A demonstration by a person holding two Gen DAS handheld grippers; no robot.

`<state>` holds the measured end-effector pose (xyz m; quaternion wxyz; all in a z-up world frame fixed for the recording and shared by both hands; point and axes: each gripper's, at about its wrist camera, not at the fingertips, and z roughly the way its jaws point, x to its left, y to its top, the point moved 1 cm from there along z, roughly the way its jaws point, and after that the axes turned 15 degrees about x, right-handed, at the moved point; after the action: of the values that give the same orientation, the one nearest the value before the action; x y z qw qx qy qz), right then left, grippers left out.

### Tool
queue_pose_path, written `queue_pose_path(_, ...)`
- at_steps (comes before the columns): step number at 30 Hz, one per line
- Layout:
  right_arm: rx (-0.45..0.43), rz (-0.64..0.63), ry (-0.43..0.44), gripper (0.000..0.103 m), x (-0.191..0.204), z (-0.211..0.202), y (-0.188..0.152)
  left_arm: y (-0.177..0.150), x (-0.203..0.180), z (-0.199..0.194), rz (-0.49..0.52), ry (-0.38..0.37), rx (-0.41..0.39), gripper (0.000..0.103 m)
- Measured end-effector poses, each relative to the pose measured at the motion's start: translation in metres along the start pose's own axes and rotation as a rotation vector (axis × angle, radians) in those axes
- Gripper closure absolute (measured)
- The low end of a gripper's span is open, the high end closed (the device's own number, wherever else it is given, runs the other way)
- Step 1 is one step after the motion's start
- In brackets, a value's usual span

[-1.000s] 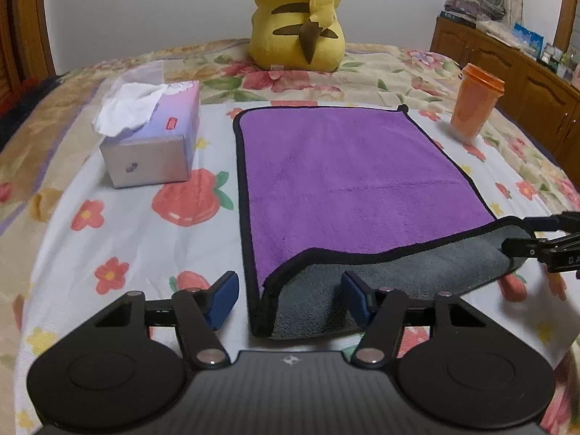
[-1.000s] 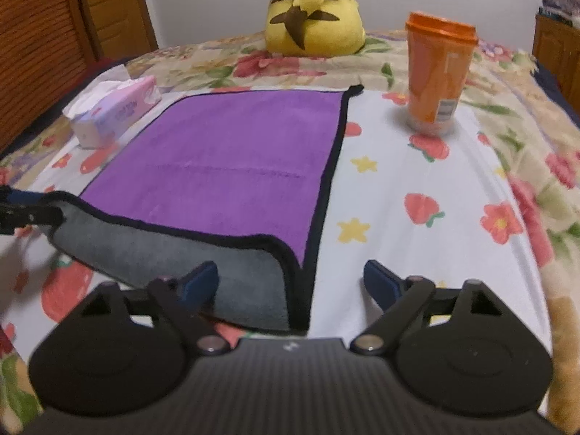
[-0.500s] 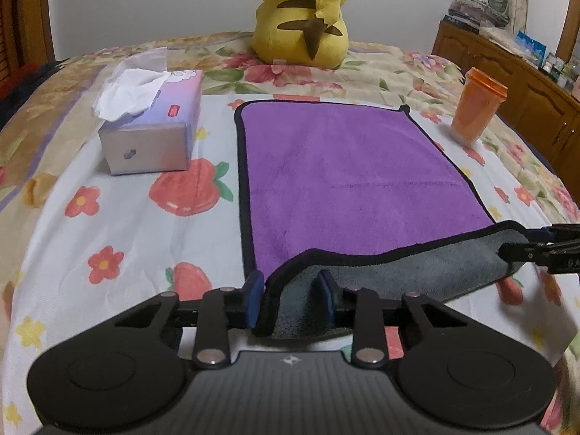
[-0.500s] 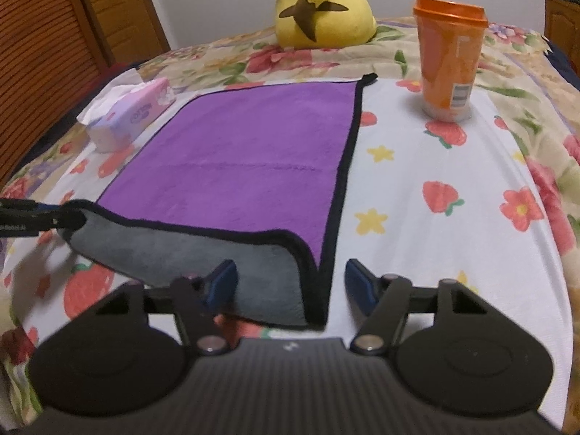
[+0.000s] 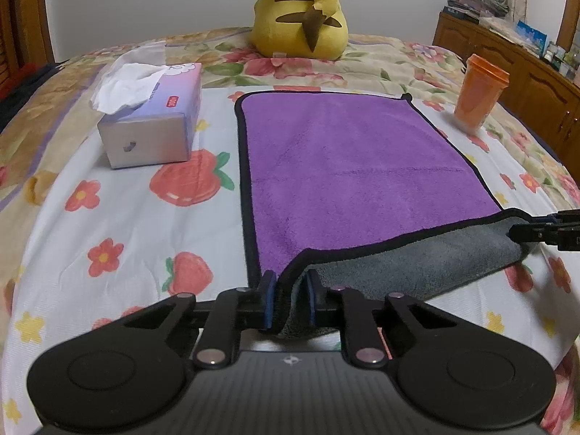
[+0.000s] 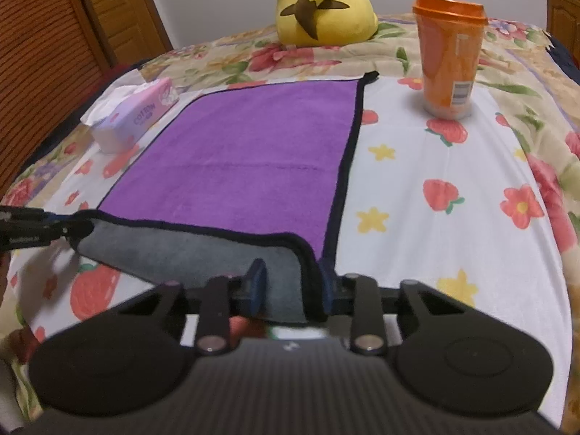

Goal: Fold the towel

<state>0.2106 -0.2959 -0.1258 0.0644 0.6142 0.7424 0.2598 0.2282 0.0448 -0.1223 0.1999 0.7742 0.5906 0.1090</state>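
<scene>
Claws, left gripper and right gripper, each pinch a near corner of the soft, limp towel, sagging between them.

My blue-padded left gripper, purple towel with black edging and grey underside, orange cup, yellow plush, strawberry-and-flower bedsheet, lilac tissue box

We see our left gripper pinching the purple towel at its near left corner, grey underside turned up, our right gripper gripping the near right corner on the bed.
</scene>
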Motion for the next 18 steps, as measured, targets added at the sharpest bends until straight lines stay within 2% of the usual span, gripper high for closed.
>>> queue_pose_path(5,0.000,-0.001,-0.004,0.082,-0.0005,-0.0005,-0.0007,-0.0015,-0.0004,0.0000,0.005,-0.005,-0.001,0.095)
queue_pose_path(8,-0.002,-0.014,-0.015,0.083,0.0009,-0.0010,-0.0014,-0.0019,-0.0006,0.0000,0.009,-0.005,-0.002,0.098)
queue_pose_path(10,-0.002,-0.023,-0.018,0.092,0.0015,-0.0009,-0.0016,-0.0027,-0.0014,-0.0003,0.014,-0.005,-0.004,0.100)
queue_pose_path(18,-0.017,-0.036,-0.021,0.096,0.0016,-0.0032,-0.0011,-0.0018,-0.0025,-0.0057,0.015,-0.009,-0.027,0.103)
